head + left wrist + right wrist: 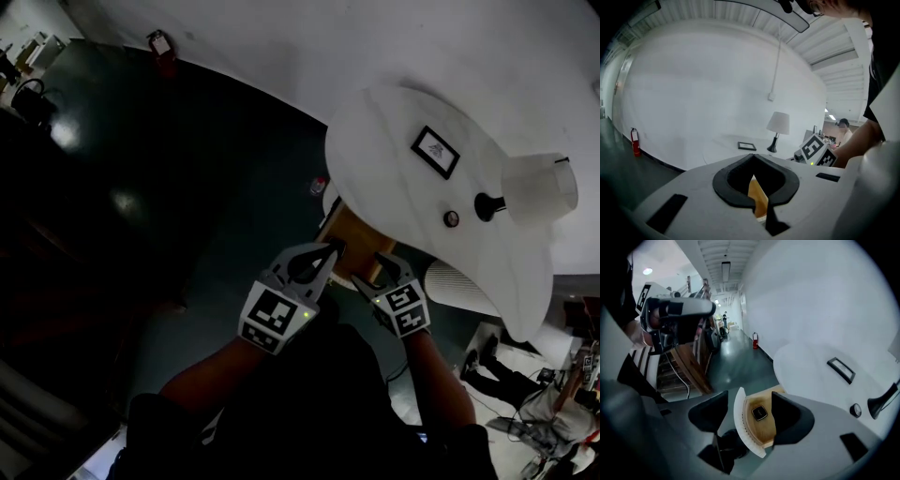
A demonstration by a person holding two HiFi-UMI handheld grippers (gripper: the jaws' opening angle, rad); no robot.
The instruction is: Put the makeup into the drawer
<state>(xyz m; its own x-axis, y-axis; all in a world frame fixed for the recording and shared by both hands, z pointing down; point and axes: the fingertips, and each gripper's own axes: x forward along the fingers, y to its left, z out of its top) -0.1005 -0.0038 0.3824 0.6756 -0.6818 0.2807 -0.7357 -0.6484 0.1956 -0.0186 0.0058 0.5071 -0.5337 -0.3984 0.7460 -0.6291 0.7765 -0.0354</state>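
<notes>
Black makeup compact [760, 413] flat in wooden drawer [761, 432], between right gripper's [749, 414] wide jaws, untouched; left gripper's [753, 159] jaws closed.

2 claws [328, 251] [368, 278], 1 drawer [762, 431], 1 compact [759, 413], 1 lamp [778, 124].

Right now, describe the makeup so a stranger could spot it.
Start at the white round table by the wall, then its open wooden drawer. The makeup is the small dark square compact lying flat inside, unlike the frame and lamp standing on top.
</notes>
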